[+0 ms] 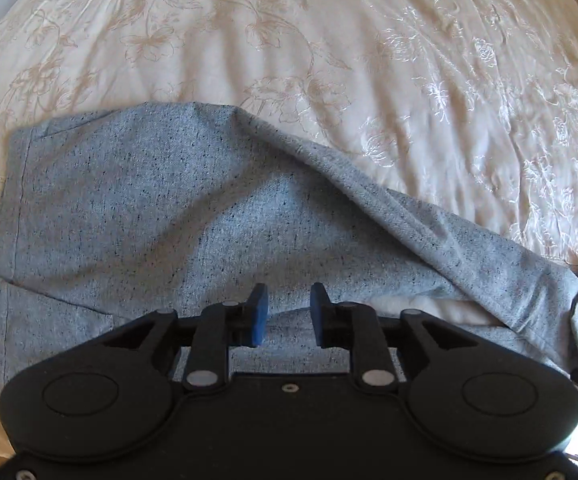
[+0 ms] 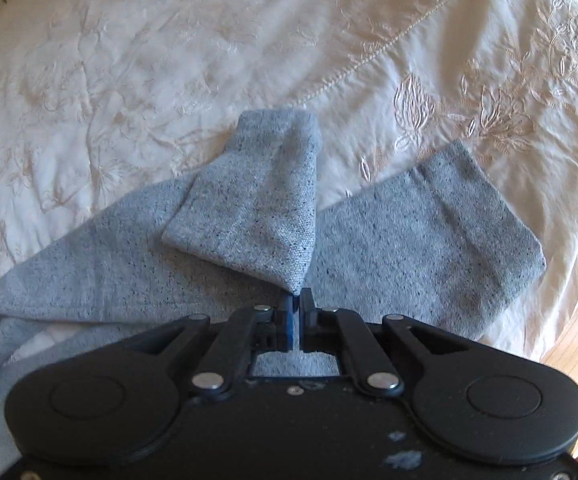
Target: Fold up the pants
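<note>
The bed [image 1: 329,40] is covered by a cream bedspread [image 2: 169,60] embroidered with flower outlines and creased throughout. A stitched seam crosses it toward 1 o'clock in the right wrist view. Grey speckled pants [image 1: 149,200] lie directly on the bedspread, one leg running toward 4 o'clock. A small dark object at 12 o'clock is too blurred to identify.

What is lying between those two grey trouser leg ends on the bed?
In the right wrist view, only bare cream bedspread shows between the lifted leg end and the flat leg end. The right hand-held gripper pinches the lifted one.
</note>
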Demonstrator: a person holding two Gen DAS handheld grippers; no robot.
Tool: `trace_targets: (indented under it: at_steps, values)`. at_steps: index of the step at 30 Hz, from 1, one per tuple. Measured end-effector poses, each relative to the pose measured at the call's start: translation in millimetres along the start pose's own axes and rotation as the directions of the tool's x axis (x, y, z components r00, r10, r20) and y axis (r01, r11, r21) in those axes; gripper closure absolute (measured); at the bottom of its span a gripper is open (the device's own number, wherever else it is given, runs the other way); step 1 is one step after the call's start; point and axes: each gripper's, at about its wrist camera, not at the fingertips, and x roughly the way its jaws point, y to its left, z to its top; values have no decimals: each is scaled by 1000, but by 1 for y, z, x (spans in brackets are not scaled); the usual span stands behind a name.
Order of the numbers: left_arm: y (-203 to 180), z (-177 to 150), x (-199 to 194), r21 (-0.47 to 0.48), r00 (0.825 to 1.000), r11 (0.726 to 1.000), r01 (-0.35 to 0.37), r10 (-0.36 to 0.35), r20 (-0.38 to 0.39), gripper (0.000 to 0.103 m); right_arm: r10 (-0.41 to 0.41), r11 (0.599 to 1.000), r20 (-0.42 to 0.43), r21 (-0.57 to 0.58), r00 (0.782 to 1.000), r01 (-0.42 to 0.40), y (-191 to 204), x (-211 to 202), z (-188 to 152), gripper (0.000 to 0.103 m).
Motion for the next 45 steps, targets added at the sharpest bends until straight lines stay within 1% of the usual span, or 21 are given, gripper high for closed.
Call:
trace_targets:
  at_steps: [1,2,4,6,9,14,17,18,20,22,23,24,26,29,31,34,37,40,42,43,45]
  values:
    - [-1,6,1,11,1000,1000,7,-7,3,60,-24,1000,-31,-19,999,24,2,5,-4,96]
    - [-4,11,3,23,1000,1000,9,-9,7,55,-47,998,-27,-33,999,46,5,6,-9,93]
    - [-4,22,7,31,1000,999,12,-12,12,50,-70,995,47,-62,996,73,13,-4,-15,85]
    - [-3,32,9,28,1000,999,25,-26,14,50,-81,987,142,-125,986,99,27,-16,-17,76]
    - [-7,48,15,41,1000,999,27,-28,8,49,-84,944,243,-292,966,155,57,-21,-21,74]
    - [-9,66,24,57,1000,998,13,-13,-3,47,-128,815,305,-510,944,275,103,8,-28,73]
    - [-6,72,28,48,1000,999,7,-7,-6,44,-149,738,297,-602,943,306,120,29,-39,73]
    - [-4,73,29,44,1000,999,6,-6,-8,44,-161,702,303,-634,939,325,125,38,-45,73]
    - [0,74,32,32,1000,999,7,-6,-13,44,-214,625,335,-675,917,393,129,51,-53,73]
    - [5,75,35,17,1000,1000,15,-15,-27,44,-262,580,375,-675,889,456,128,58,-54,75]
    - [8,75,37,8,999,1000,25,-24,-37,44,-267,591,380,-661,886,462,123,57,-52,79]
    - [10,75,39,-1,998,1000,31,-31,-46,43,-263,627,370,-636,891,449,117,53,-48,82]
    - [13,78,44,-20,997,999,42,-43,-62,41,-225,737,321,-561,920,376,101,40,-37,97]
    - [19,85,50,-63,996,996,55,-60,-71,39,-208,837,315,-433,926,335,79,18,-20,97]
    - [24,94,57,-99,994,993,64,-73,-84,39,-206,886,316,-340,926,314,64,2,-10,97]
    - [29,106,63,-144,992,987,77,-91,-91,38,-211,922,314,-250,926,295,46,-14,7,97]
    - [29,114,70,-165,993,985,55,-71,-98,30,-214,932,314,-217,925,289,36,-21,12,97]
    - [27,116,82,-160,990,986,41,-62,-125,32,-210,940,303,-198,930,277,32,-21,14,97]
    - [26,115,93,-175,984,984,25,-55,-168,64,-196,951,288,-178,937,254,30,-20,15,97]
    - [28,114,97,-201,979,979,27,-66,-191,98,-185,957,277,-166,943,237,29,-19,14,97]
    - [36,111,89,-280,983,959,47,-95,-160,98,-168,965,260,-155,951,213,29,-19,16,97]
